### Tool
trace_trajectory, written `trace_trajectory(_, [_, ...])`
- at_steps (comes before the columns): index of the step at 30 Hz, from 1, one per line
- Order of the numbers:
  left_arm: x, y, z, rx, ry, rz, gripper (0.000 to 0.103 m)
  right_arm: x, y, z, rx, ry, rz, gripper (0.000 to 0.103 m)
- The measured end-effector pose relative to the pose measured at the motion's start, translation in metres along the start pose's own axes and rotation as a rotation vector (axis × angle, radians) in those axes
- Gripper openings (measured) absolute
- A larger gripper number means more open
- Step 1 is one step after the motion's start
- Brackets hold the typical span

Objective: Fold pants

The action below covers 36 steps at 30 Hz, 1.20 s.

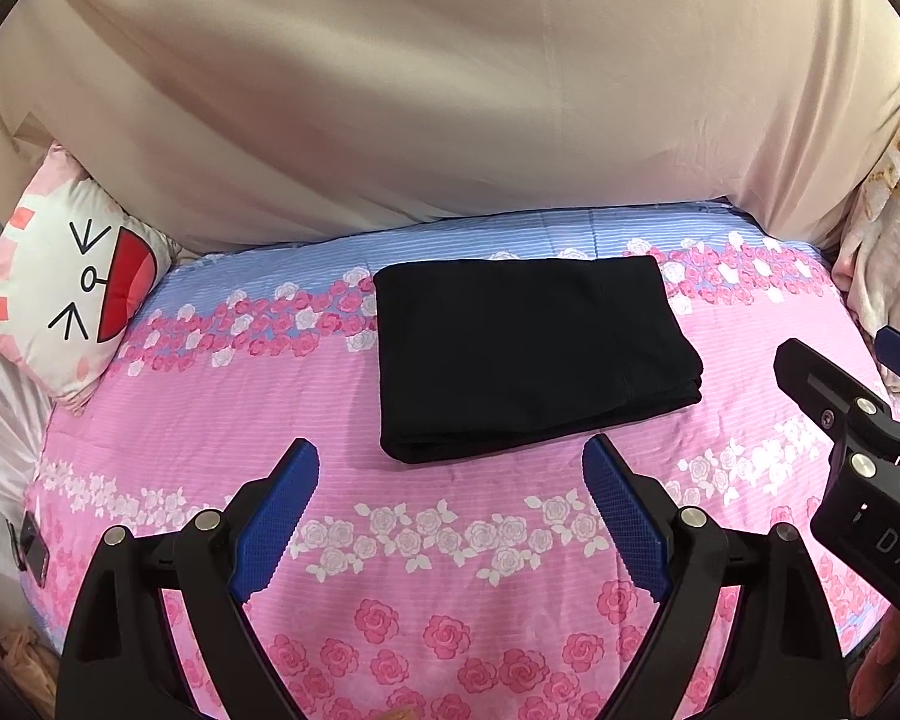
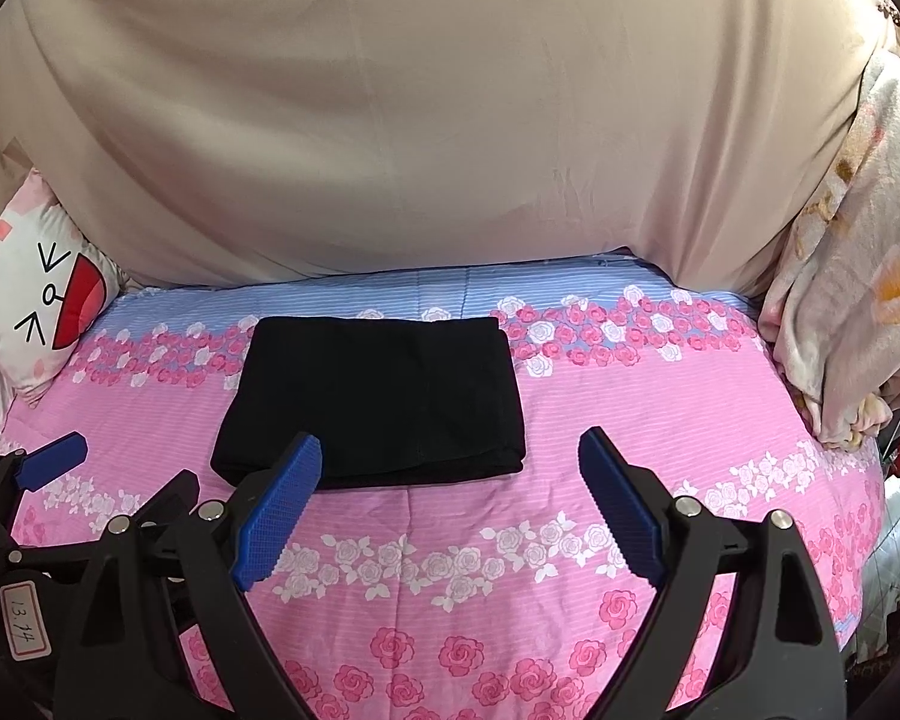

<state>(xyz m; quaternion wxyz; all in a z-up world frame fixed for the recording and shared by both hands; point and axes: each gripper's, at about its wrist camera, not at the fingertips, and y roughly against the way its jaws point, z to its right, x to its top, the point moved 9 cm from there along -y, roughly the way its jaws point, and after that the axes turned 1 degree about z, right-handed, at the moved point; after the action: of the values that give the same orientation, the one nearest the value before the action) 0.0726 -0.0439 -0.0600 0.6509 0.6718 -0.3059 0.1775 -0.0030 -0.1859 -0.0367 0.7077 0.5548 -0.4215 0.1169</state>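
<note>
The black pants point(image 1: 528, 354) lie folded into a compact rectangle on the pink floral bed sheet point(image 1: 450, 540); they also show in the right wrist view point(image 2: 378, 396). My left gripper point(image 1: 450, 462) is open and empty, hovering just in front of the pants' near edge. My right gripper point(image 2: 450, 450) is open and empty, also just short of the near edge, toward the pants' right side. The right gripper's body shows at the right edge of the left wrist view point(image 1: 840, 420). The left gripper shows at the left of the right wrist view point(image 2: 54, 456).
A white cartoon-face pillow point(image 1: 60, 294) lies at the bed's left. A beige cover point(image 1: 450, 108) drapes along the back. A cream floral blanket point(image 2: 852, 276) is bunched at the right. A dark phone-like object point(image 1: 30, 552) lies at the bed's left edge.
</note>
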Motion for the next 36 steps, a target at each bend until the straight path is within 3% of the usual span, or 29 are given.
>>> trace_trajectory(36, [-0.0003,-0.0091,-0.0022,0.005,0.000,-0.010,0.087,-0.0048,-0.0083,-0.0031,0.003,-0.009,-0.016,0.086])
